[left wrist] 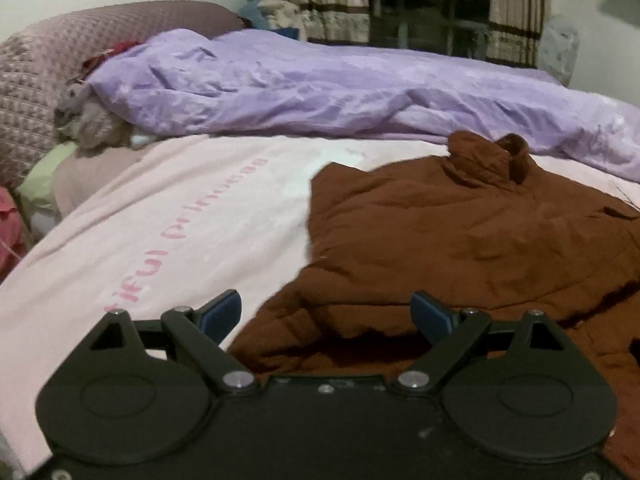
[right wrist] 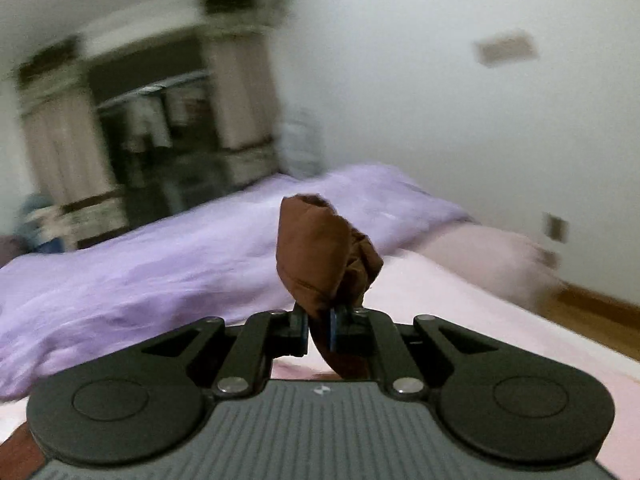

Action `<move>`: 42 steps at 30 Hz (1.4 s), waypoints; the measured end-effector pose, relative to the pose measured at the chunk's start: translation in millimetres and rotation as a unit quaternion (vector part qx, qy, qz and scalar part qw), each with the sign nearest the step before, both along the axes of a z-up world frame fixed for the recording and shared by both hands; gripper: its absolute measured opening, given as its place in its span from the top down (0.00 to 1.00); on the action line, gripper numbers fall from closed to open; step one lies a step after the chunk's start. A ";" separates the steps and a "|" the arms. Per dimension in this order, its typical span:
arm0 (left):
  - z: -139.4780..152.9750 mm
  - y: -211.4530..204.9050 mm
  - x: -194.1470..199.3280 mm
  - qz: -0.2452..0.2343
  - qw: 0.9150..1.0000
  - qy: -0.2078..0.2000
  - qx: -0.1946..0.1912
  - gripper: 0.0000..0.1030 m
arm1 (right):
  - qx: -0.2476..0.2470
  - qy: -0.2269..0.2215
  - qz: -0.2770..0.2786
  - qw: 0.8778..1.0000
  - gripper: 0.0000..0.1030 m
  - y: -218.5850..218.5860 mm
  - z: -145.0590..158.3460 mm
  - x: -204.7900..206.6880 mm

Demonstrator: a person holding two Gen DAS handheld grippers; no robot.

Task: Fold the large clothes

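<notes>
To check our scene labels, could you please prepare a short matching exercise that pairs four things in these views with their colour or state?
Things:
1. left gripper
2. right gripper
3. duvet
4. bed sheet

Descriptions:
A. pale pink, with pink lettering
B. open, nothing between the fingers
C. lilac, rumpled along the far side of the bed
D. shut on a fold of the brown jacket

Pairs: 1-B, 2-D, 3-C, 4-A
</notes>
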State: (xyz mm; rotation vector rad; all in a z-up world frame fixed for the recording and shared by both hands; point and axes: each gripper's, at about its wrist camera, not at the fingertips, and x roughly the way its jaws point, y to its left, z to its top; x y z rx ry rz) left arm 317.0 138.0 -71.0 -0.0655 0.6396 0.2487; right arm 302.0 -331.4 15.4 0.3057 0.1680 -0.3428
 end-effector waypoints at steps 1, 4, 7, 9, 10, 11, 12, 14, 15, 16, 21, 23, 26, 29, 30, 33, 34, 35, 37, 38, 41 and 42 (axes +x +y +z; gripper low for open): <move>-1.0 1.4 4.7 -0.010 1.000 0.005 -0.017 0.09 | -0.016 -0.018 0.015 1.000 0.91 33.0 2.8 -1.3; -2.3 -0.1 12.9 -0.015 1.000 0.006 -0.023 0.09 | -0.043 -0.035 0.069 0.996 0.91 120.9 8.2 -5.4; -6.4 -8.7 20.3 -0.010 0.999 0.019 0.026 0.09 | -0.047 -0.024 0.137 0.989 0.91 193.0 0.5 6.8; -12.0 -8.2 23.9 -0.004 0.998 0.029 0.047 0.09 | -0.039 -0.012 0.173 0.984 0.91 231.4 -5.4 12.6; -15.3 -5.2 25.3 0.002 0.998 0.033 0.052 0.09 | -0.035 -0.007 0.188 0.981 0.91 246.0 -10.3 14.6; -17.7 -1.5 26.3 0.006 0.998 0.036 0.050 0.09 | -0.032 -0.003 0.204 0.979 0.91 258.4 -16.0 20.1; -20.4 2.9 27.4 0.009 0.998 0.038 0.048 0.09 | -0.030 -0.001 0.218 0.976 0.91 274.7 -22.5 21.1; -26.2 10.8 30.1 0.014 0.998 0.041 0.049 0.09 | -0.016 0.006 0.240 0.971 0.91 293.7 -32.1 23.6; -29.7 13.7 32.2 0.014 0.998 0.045 0.049 0.08 | 0.002 0.015 0.252 0.968 0.91 303.4 -40.7 25.0; -34.1 16.7 34.5 0.013 0.998 0.051 0.045 0.07 | 0.014 0.024 0.258 0.966 0.91 301.8 -45.2 25.2; -54.6 26.5 41.6 0.009 0.998 0.063 0.022 0.05 | 0.010 0.122 0.293 0.948 0.79 323.4 -85.3 39.4; -59.7 29.2 42.7 0.011 0.998 0.060 0.014 0.02 | 0.025 0.156 0.312 0.937 0.70 327.4 -95.9 47.2; -60.3 33.8 42.8 0.013 0.998 0.058 0.003 0.01 | 0.066 0.140 0.341 0.927 0.44 324.2 -88.1 41.6; -51.9 33.5 38.9 0.013 0.998 0.060 -0.003 0.03 | 0.106 0.114 0.374 0.914 0.35 310.1 -71.6 23.2; -47.1 31.5 35.3 0.011 0.998 0.054 -0.003 0.03 | 0.100 0.104 0.373 0.917 0.46 306.8 -63.5 14.4; -37.8 24.8 29.0 0.002 0.999 0.042 0.012 0.03 | 0.056 0.063 0.349 0.933 0.55 300.3 -44.3 -8.5; -38.3 22.9 29.1 0.001 0.999 0.042 0.018 0.03 | 0.051 0.054 0.335 0.939 0.56 299.3 -44.3 -7.4; -41.4 22.0 30.8 0.000 0.999 0.046 0.020 0.03 | 0.047 0.056 0.322 0.944 0.61 298.8 -44.7 -3.7; -52.5 21.0 35.9 0.003 0.998 0.065 0.022 0.01 | 0.055 0.096 0.322 0.940 0.70 301.9 -58.3 10.6; -57.8 21.1 37.6 0.002 0.997 0.070 0.021 0.01 | 0.065 0.132 0.328 0.933 0.70 305.6 -73.2 23.0; -59.5 31.1 34.7 -0.005 0.998 0.064 0.003 0.01 | 0.070 0.174 0.331 0.925 0.75 308.6 -105.0 36.2; -55.1 35.8 32.1 -0.009 0.998 0.063 0.001 0.01 | 0.078 0.171 0.336 0.923 0.72 302.8 -98.0 32.4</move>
